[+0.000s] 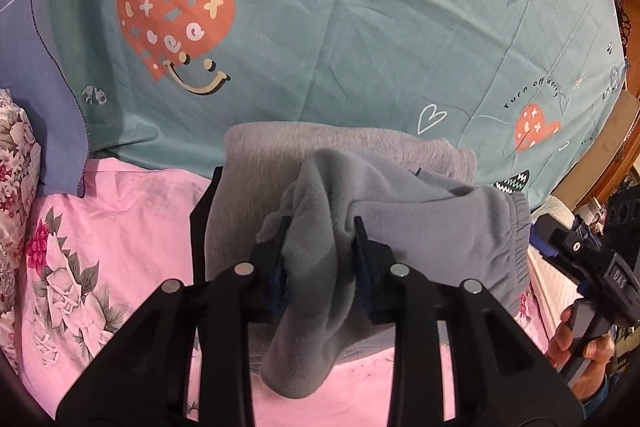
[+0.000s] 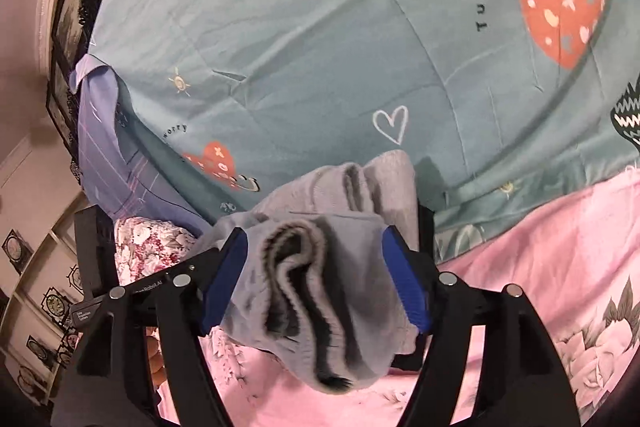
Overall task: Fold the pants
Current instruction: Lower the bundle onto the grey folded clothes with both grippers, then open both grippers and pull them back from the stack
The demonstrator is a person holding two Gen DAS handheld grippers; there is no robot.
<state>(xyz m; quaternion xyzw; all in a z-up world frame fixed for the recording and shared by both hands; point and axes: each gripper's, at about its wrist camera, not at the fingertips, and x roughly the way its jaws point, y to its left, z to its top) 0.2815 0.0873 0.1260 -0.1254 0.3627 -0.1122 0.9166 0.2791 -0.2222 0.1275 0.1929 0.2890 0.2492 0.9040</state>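
Observation:
Grey fleece pants (image 1: 420,223) lie bunched at the near edge of a bed, partly folded over themselves, with the elastic waistband at the right. My left gripper (image 1: 320,227) is shut on a fold of them; a flap of fabric hangs down between its fingers. In the right wrist view the bunched waistband end of the pants (image 2: 320,307) sags between the blue pads (image 2: 404,283) of my right gripper (image 2: 316,239). Its jaws stand wide apart and the fabric lies loosely in the gap.
A teal quilt (image 1: 360,27) printed with hearts covers the far bed. A pink floral sheet (image 1: 100,247) lies under the pants, a floral pillow (image 1: 16,155) at the left. A hand (image 1: 576,343) grips the other tool at right. Wall shelves (image 2: 36,267) stand left.

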